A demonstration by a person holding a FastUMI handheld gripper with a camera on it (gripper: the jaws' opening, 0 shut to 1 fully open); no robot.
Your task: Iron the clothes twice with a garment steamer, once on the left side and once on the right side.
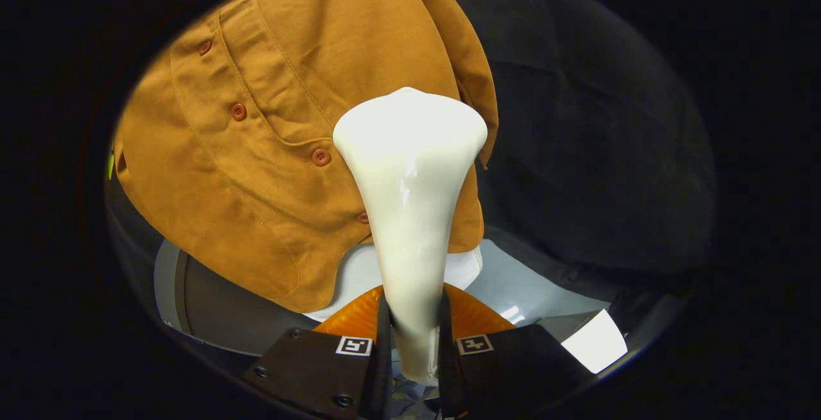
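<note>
Bkgd: dark booth wall [596, 118] behind everything, pale floor [532, 285] low down w/ a bright white patch [593, 341] near the right finger. Brown shirt [269, 151] hangs ahead, front facing the cam, button placket running diagonally; several round brown buttons [238, 111] visible along it. Shirt hem curves just above a grey-and-white base [211, 304] below it; something white [353, 272] shows under the hem, can't tell what it is.

Steamer [410, 215], glossy white, stands upright btwn the fingers: narrow handle down low, wide flared head up top. Head overlaps the right part of the shirt front and blocks the lower buttons; contact w/ fabric can't be told from here. An orange ribbed part [474, 314] sits behind the handle just beyond the fingers.

Gripper [414, 343]: jaws narrow, both fingers pressed on the steamer handle, holding it. Square black-white marker tags [354, 345] on each finger; no readable text or brand anywhere.
</note>
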